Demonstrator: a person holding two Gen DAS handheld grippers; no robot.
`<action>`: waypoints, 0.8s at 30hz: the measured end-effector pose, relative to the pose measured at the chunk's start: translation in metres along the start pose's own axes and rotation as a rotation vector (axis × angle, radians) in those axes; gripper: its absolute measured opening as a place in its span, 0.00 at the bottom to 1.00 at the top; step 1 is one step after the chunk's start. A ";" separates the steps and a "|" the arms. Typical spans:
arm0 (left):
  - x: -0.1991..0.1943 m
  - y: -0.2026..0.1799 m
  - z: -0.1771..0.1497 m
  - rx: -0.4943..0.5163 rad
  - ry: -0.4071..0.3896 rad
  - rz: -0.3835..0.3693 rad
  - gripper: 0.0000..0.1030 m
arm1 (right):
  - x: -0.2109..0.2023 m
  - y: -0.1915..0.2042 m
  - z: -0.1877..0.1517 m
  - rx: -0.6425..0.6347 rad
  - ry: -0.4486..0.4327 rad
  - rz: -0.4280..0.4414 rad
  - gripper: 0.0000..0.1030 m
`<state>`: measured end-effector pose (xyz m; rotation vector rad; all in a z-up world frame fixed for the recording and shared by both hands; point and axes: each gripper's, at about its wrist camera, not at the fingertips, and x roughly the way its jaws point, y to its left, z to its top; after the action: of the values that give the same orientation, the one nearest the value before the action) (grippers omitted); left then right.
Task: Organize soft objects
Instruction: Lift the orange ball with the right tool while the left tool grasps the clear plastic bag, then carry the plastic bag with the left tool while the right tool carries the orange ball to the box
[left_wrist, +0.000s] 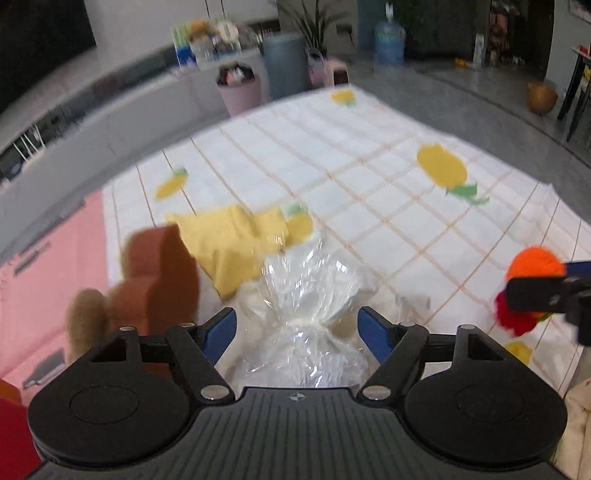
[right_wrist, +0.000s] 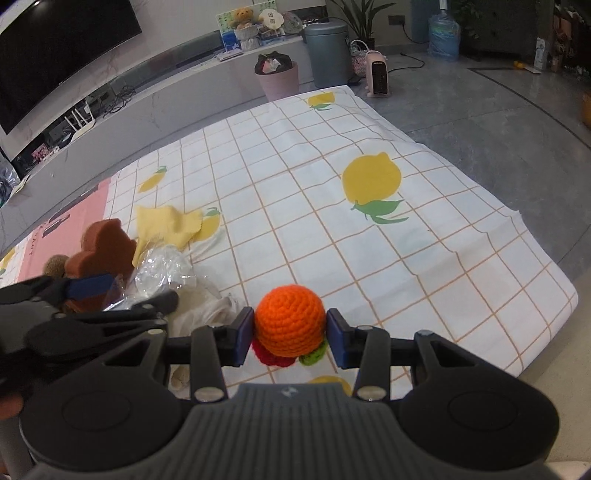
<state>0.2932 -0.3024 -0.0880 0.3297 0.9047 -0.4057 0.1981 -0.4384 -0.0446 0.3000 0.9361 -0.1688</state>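
While the right tool (right_wrist: 290, 338) sits low over the near edge of the lemon-print cloth (right_wrist: 295, 206), an orange crocheted ball (right_wrist: 290, 325) is wedged squarely between its two blue pads (right_wrist: 243, 336), and both of them press against its sides. A red crocheted ball (right_wrist: 269, 356) and a small green one (right_wrist: 314, 355) hang just under the orange one, touching it; from here I cannot tell how they are joined. In the left wrist view the same bundle shows at the far right, cut off by the frame edge.

Over on the left, the left tool (left_wrist: 297, 328) is spread wide. A crinkled clear plastic bag (left_wrist: 310, 291) with something white inside lies between its blue fingers (left_wrist: 221, 332), the gathered neck of the bag about level with the fingertips. Neither finger appears to press it, though the picture is blurred there.

Just left of that tool stands a brown sponge shape (left_wrist: 159, 280) with a fuzzy tan ball (left_wrist: 86, 317) beside it. A yellow cloth (left_wrist: 236, 243) lies crumpled behind the bag, partly under it. Some cream fabric (right_wrist: 207, 310) lies between the two tools, its outline hard to make out.
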 end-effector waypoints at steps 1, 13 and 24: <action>0.003 0.001 -0.001 -0.007 0.010 -0.001 0.81 | 0.000 -0.001 0.000 0.003 0.001 -0.002 0.41; -0.010 -0.010 -0.015 0.049 -0.070 0.073 0.62 | 0.001 -0.004 0.000 0.017 0.003 0.012 0.41; -0.091 0.008 -0.018 0.023 -0.173 0.057 0.61 | -0.015 0.004 -0.011 0.008 -0.024 0.073 0.41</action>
<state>0.2349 -0.2690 -0.0241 0.3358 0.7209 -0.3857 0.1820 -0.4314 -0.0376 0.3385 0.8994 -0.1089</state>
